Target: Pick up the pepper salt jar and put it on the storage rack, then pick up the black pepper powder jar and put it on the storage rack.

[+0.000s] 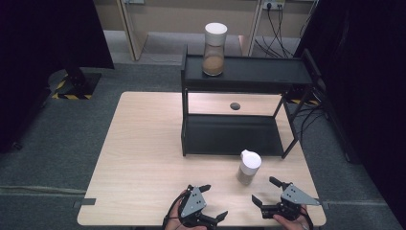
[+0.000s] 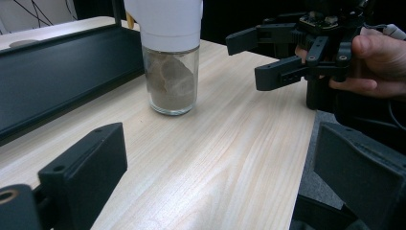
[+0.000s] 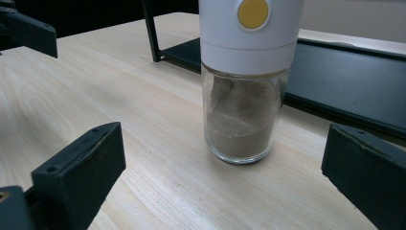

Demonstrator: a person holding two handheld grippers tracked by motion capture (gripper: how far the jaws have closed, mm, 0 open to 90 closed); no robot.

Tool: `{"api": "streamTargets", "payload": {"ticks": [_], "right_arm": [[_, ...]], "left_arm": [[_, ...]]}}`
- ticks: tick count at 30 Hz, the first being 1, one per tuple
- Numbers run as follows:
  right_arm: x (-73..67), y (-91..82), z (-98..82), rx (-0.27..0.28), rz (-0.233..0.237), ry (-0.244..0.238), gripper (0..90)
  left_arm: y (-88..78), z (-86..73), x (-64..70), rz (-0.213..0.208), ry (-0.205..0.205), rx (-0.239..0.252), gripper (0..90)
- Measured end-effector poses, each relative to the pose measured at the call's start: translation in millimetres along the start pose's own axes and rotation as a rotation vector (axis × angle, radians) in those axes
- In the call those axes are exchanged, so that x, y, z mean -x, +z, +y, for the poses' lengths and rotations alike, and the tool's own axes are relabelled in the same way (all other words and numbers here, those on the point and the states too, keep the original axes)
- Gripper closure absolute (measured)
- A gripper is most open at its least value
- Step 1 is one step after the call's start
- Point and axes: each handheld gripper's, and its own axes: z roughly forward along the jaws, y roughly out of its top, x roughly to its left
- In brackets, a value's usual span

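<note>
Your left tool (image 1: 214, 201) sits low at the near edge of the tabletop (image 1: 143, 158), jaws spread wide apart and gripping nothing. Your right tool (image 1: 265, 190) is beside it at the same edge, its jaws also wide apart and empty. The small glass jar (image 1: 249, 167) with the white cap stands upright on the tabletop just beyond both tools, nearer the right tool and a little to its left, touched by neither. From the right tool's own camera the jar (image 3: 245, 96) stands straight ahead between the two open jaws, partly filled with brownish powder, a yellow round button showing on its white cap. From the left tool's camera the same jar (image 2: 170, 62) lies ahead and slightly left, with the right tool (image 2: 261, 57) off to the side in your hand (image 2: 378, 62). Behind the jar, farther from both tools, stands the black two-tier shelf rack (image 1: 239, 134); a taller white-capped jar (image 1: 214, 50) with brown contents stands on its top shelf, well apart from both tools.
</note>
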Motion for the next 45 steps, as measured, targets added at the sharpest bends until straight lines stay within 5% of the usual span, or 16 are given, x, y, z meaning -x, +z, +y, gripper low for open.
{"api": "streamTargets", "payload": {"ticks": [9,45], "right_arm": [[0.3,-0.2,-0.1,-0.001,0.001,-0.002,1.6],[0.5,1.0,0.0,0.004,-0.008,0.002,1.6]], "left_arm": [[-0.9,-15.3,-0.3,0.0,-0.008,0.01,4.0],[2.5,-24.5,-1.4,-0.002,-0.004,-0.014,4.0]]}}
